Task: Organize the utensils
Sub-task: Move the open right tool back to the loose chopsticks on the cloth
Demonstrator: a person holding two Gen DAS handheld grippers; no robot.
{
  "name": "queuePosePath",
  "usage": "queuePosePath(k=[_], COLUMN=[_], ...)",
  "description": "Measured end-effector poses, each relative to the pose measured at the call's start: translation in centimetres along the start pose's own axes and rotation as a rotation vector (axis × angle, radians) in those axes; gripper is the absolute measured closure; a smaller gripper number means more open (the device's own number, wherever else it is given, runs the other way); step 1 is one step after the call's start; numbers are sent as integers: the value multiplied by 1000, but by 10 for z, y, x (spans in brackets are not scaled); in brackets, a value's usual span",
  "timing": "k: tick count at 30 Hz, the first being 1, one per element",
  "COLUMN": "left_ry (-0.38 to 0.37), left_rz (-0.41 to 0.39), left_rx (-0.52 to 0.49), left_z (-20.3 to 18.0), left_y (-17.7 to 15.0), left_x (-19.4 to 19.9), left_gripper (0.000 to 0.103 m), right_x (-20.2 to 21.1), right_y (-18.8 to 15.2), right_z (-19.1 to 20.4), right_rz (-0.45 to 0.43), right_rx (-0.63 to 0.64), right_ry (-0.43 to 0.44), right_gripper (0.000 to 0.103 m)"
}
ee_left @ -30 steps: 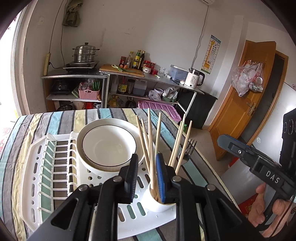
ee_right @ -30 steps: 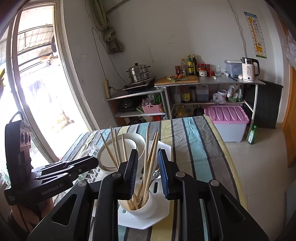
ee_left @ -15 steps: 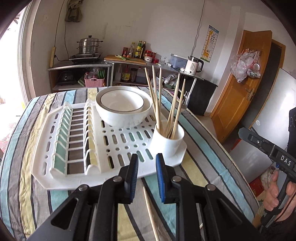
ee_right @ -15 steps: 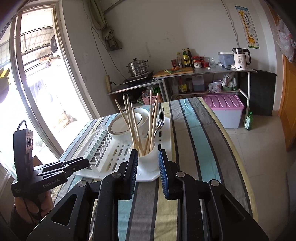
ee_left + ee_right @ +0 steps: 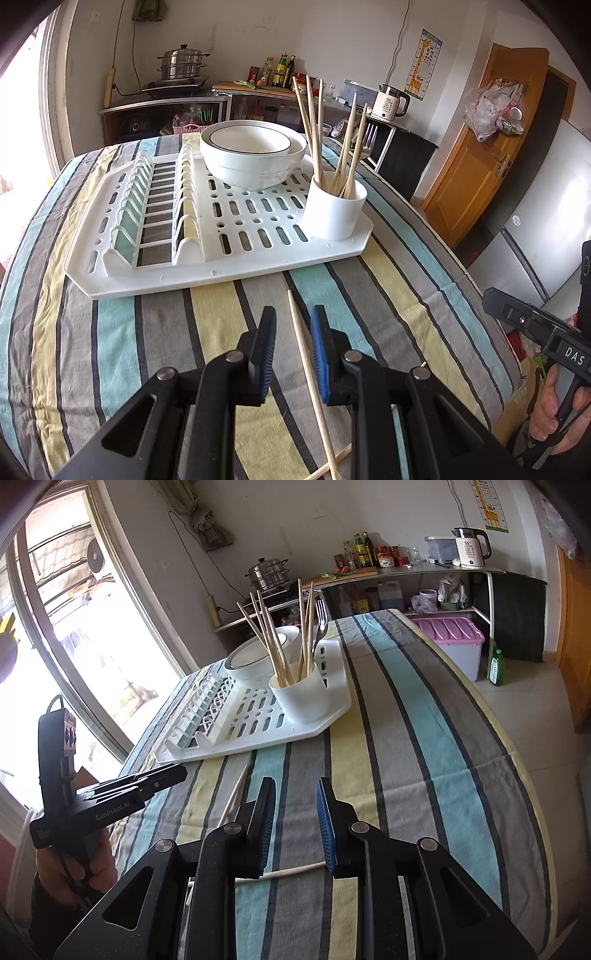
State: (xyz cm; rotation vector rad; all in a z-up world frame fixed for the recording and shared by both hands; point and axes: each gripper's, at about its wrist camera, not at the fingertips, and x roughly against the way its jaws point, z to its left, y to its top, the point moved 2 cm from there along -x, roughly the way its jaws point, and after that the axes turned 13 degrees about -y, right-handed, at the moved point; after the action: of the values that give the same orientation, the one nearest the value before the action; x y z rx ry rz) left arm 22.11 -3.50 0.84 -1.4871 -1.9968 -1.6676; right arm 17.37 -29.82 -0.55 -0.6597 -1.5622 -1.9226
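my table under its striped cloth of teal, yellow and grey bands (image 5: pixel 122 332) carries the white slotted plastic dish rack (image 5: pixel 258 254), and near me two loose pale wooden chopsticks (image 5: pixel 308 373) lie on the fabric.

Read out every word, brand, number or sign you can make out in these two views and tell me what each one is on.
"DAS": white letters on the right gripper.
"GenRobot.AI": on the body of the left gripper.
"55": display of the white electric kettle.
Giraffe wall chart: print too small to read.
Sauce bottles: labels too blurred to read.
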Motion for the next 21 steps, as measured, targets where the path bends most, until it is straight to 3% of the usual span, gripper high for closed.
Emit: queuePosePath(k=[10, 21], left_ry=[19, 47], left_rz=[55, 182], left_rx=[16, 63], left_z=[1, 13], left_y=[-9, -4], left_x=[-11, -59], left_gripper=[83, 80], right_x=[-23, -53], right_y=[-39, -55], right_z=[-1, -4], right_rz=[171, 327], right_rx=[-74, -139], right_ry=[-3, -40], right_gripper=[80, 80])
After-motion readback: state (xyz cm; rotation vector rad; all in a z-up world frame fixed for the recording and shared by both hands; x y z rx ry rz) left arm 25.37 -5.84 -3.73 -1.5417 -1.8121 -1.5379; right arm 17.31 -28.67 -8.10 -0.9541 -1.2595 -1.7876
